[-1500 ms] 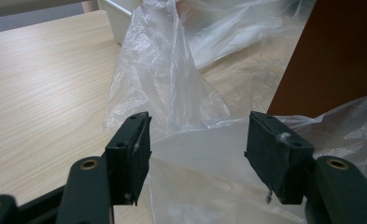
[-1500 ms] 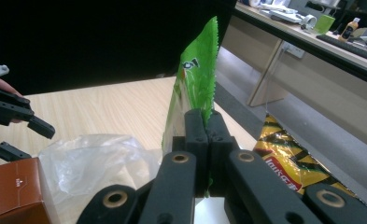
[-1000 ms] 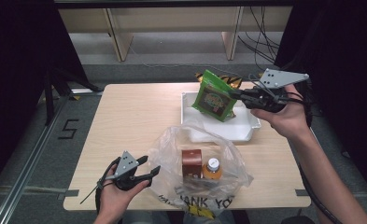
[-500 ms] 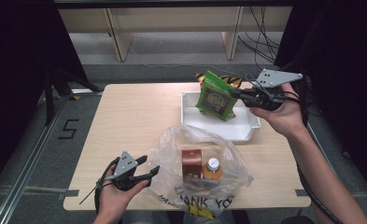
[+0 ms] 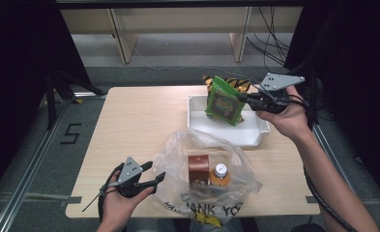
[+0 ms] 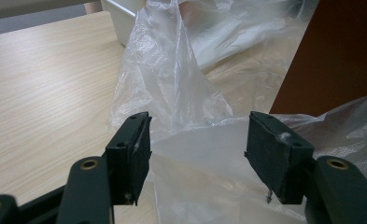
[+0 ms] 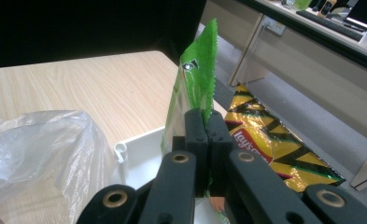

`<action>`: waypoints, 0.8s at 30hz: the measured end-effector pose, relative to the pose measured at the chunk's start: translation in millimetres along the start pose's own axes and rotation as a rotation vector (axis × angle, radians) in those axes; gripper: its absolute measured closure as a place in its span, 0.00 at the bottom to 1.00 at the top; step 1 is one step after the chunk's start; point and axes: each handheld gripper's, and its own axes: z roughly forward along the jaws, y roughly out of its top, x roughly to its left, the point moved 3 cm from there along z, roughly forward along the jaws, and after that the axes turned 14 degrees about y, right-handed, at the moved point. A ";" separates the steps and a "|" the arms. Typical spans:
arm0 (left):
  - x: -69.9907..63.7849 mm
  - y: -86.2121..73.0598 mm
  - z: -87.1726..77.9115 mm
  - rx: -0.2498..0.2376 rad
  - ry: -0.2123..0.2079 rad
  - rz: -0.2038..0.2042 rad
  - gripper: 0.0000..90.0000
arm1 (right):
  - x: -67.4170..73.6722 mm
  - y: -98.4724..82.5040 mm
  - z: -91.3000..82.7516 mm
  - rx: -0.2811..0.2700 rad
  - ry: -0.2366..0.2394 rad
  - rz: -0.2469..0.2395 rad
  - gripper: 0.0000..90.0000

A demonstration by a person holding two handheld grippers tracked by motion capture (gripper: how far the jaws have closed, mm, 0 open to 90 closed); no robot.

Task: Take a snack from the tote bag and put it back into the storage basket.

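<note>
Lowered slightly, right tool (image 5: 244, 98) clamps green snack bag (image 5: 223, 101) over tray (image 5: 236, 134).

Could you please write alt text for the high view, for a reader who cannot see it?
The right gripper, shut on a green snack bag, holds it over a white tray on a wooden table. Nearer the person, the left gripper sits open beside a clear plastic bag holding a brown box and a bottle.

Bottle (image 5: 220, 174) right of box (image 5: 198, 168)
</note>
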 end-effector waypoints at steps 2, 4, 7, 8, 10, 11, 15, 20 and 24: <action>-0.5 0.1 0.3 -0.009 -0.004 -0.007 0.44 | -3.4 -0.7 2.4 0.003 -0.001 -0.022 1.00; 1.0 0.4 -0.9 -0.007 0.003 0.011 0.44 | -4.4 -2.1 4.7 0.012 0.003 -0.015 1.00; 2.0 0.2 -0.9 -0.010 -0.003 0.010 0.44 | -7.7 -4.4 8.4 0.011 0.000 -0.002 1.00; 1.6 -0.2 -0.7 -0.010 -0.002 -0.002 0.44 | -9.2 -5.4 9.7 0.017 0.000 -0.012 1.00; 2.4 0.0 -0.9 -0.012 0.000 0.005 0.44 | -11.9 -8.4 13.0 0.022 0.009 -0.014 1.00; 2.5 0.0 -1.0 -0.012 -0.001 0.007 0.44 | -12.9 -10.2 14.8 0.026 0.007 -0.002 1.00; 2.0 -0.5 -0.2 -0.010 -0.002 -0.006 0.44 | -18.1 -18.9 21.8 0.038 0.012 0.010 1.00; 2.0 -0.7 -0.2 -0.008 -0.003 -0.003 0.44 | -25.9 -29.8 29.3 0.064 0.012 0.031 1.00; 2.3 -0.9 -0.4 -0.009 0.000 -0.001 0.44 | -30.9 -35.8 34.6 0.073 0.012 0.042 1.00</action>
